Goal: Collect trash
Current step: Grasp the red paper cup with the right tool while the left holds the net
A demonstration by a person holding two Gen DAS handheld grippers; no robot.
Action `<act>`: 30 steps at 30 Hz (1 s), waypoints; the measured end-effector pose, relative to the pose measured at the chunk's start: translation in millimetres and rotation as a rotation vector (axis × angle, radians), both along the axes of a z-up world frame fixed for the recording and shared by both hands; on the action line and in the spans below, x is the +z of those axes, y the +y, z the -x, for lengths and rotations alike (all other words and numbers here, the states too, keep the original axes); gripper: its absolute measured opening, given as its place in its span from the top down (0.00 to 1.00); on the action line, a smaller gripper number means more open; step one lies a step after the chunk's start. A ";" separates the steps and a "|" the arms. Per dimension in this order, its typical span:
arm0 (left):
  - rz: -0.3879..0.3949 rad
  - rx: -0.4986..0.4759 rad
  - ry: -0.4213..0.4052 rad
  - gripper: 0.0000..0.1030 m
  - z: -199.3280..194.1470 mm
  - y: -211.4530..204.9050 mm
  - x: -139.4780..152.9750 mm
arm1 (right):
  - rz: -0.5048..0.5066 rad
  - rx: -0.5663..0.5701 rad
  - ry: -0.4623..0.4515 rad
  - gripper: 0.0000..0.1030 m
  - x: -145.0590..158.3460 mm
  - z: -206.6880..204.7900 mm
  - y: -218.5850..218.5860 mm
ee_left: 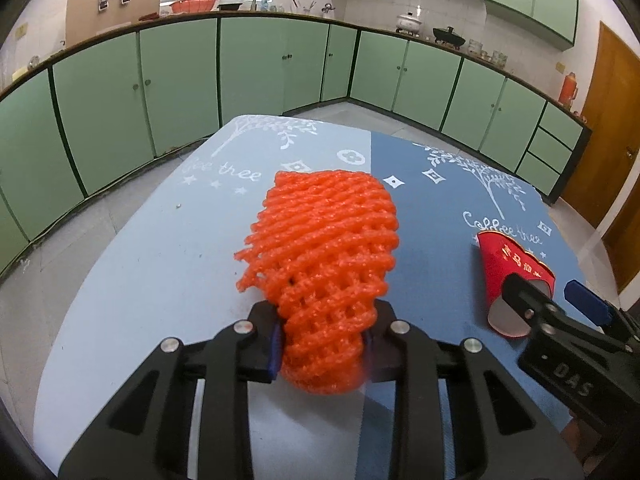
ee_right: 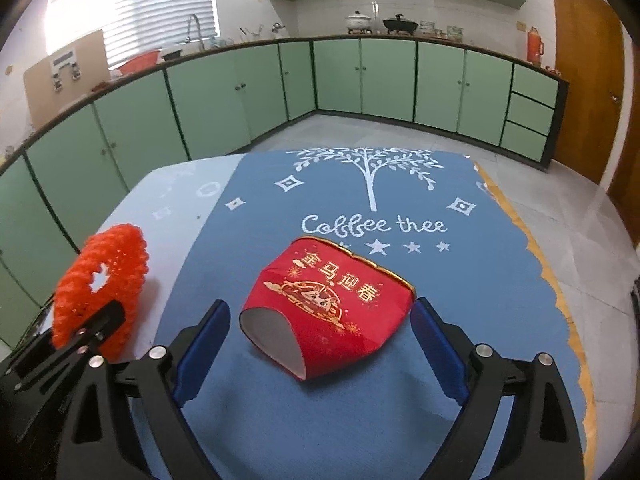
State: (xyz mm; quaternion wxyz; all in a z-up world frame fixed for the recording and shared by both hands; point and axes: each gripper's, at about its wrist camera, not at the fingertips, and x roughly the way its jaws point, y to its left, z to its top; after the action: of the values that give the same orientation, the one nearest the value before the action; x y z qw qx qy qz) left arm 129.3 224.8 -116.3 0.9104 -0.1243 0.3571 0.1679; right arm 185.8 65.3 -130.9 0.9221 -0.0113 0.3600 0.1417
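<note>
Hard to see much of the net [ee_left: 320,264] where it's pinched: its near end bunches up between the left gripper [ee_left: 322,346] pads and hides most of them, just a sliver of blue pad showing. From the right wrist camera the net [ee_right: 102,284] is half behind the left gripper [ee_right: 94,330], so only a fuzzy orange lump shows. Whether its far end touches the table [ee_left: 140,260] or hangs above it, can't tell.

The net is orange foam mesh, a stretchy tube, squeezed tight in the left gripper, over the pale half of the table.

The cup [ee_right: 328,312] is red paper with gold lettering, squashed flat-ish, lying on its side on the dark blue half of the table [ee_right: 460,300], right of the net. The right gripper [ee_right: 320,344] is spread wide around it, pads clear of both sides.
</note>
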 end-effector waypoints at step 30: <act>0.019 -0.007 -0.007 0.73 5.4 9.6 1.1 | -0.052 0.023 0.136 0.31 -18.1 -20.9 -38.9</act>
State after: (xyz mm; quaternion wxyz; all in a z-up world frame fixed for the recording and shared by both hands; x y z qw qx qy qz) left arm 123.9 234.3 -115.1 0.9111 -0.1325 0.3558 0.1607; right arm 206.6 26.4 -149.0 0.8937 0.0182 0.4179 0.1620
